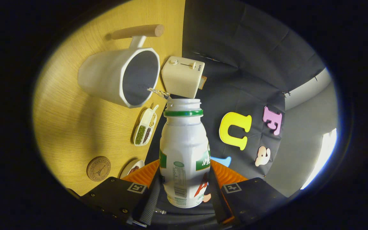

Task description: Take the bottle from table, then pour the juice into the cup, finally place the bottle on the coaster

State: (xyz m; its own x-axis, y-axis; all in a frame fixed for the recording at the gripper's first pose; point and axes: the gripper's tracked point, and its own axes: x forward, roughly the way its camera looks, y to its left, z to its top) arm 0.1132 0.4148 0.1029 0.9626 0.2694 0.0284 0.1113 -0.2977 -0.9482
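Between the fingers sits the bottle [184, 153], pinched at its lower body by both sides of the gripper [184, 188] so that it cannot slip while tipped. It is rolled well over, its open mouth aimed at the cup [120, 76], and a thin clear stream leaves the lip and crosses into the cup's opening. That tilt seems chosen to keep the flow small and on target; the mouth hangs just beside the rim rather than touching it. I judge the pour to be under way, with the coaster step not yet done. The cup stands on the wooden table [72, 127], its handle turned away from the bottle, which leaves the near rim free. Just beyond it stands a toaster [184, 76]. Nearer the fingers lies a divided dish [144, 127] of beans, and the coaster [98, 168] waits bare close by, an easy reach once the bottle is righted.
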